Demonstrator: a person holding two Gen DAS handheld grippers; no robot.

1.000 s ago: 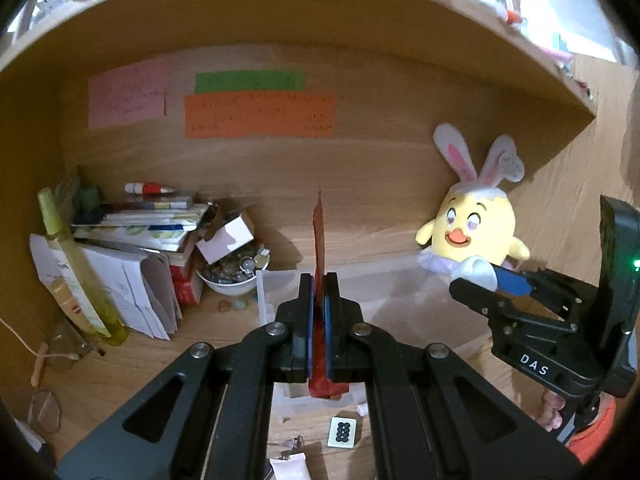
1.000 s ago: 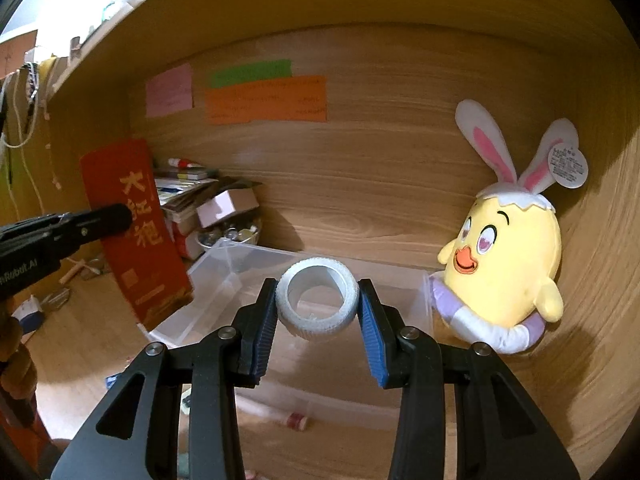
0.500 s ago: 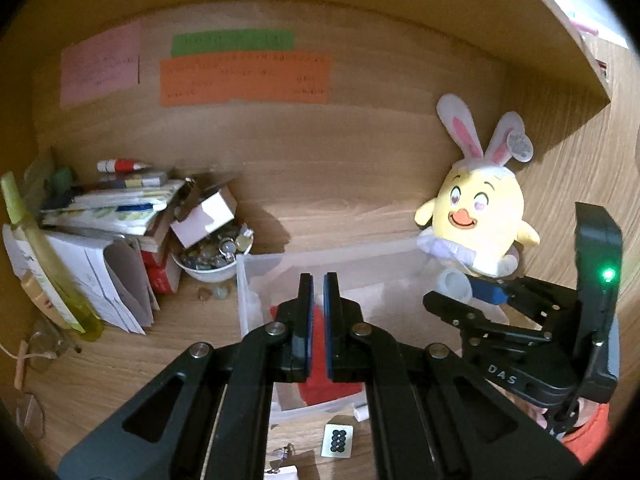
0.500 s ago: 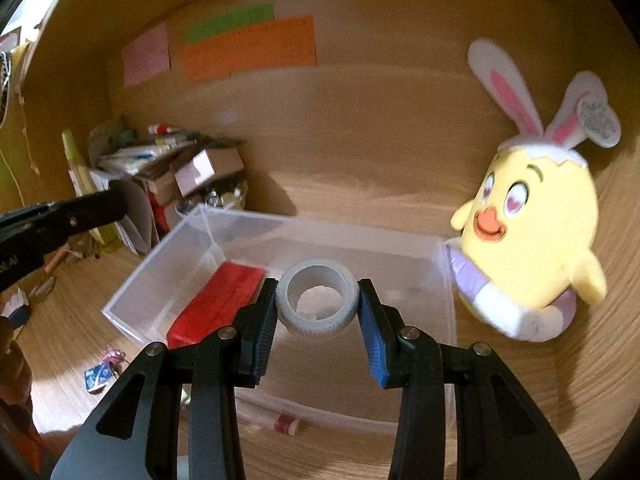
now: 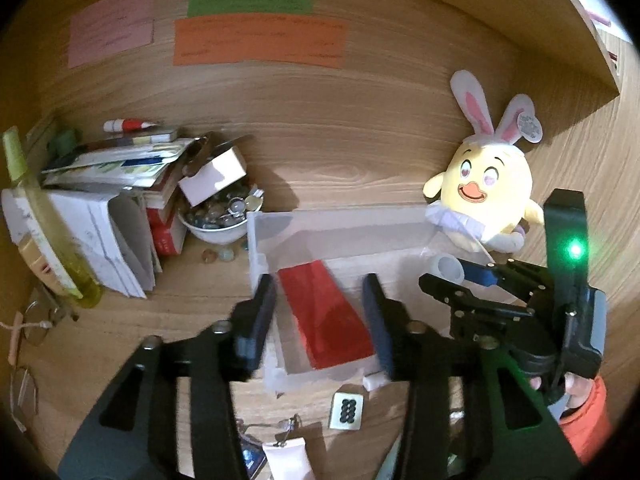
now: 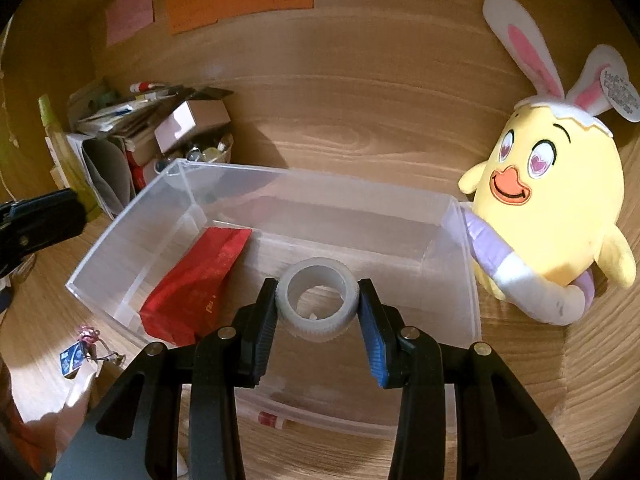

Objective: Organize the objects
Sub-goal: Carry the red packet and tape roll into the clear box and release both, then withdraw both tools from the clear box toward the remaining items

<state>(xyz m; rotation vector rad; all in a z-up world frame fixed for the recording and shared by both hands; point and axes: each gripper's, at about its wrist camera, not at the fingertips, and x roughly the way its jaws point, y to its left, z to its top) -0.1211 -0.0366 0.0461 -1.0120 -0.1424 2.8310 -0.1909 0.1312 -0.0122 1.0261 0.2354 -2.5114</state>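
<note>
A: Biggest first: the wooden bench [image 6: 360, 128], then the clear plastic bin [image 6: 460, 280] on it, with the yellow rabbit-eared plush [image 6: 552, 216] leaning against its right end.

B: And inside the bin?

A: A red packet [image 5: 324, 312] lies flat on the floor at the left end. The left claw [image 5: 320, 320] hangs above it, jaws opening, with nothing pressed between them.

B: The right one?

A: The right claw [image 6: 318, 312] is clamped on a white tape roll [image 6: 316, 300], pads against its outer wall, hole facing the camera, over the middle of the bin.

B: What could go wrong?

A: I'd judge the roll the risk. Let go on its edge, it could roll against the packet or bounce over the low front wall. The two claws are also near each other, so a sideways move might knock them together. A mahjong tile [image 5: 346, 411] and other small bits lie loose on the bench in front.
</note>
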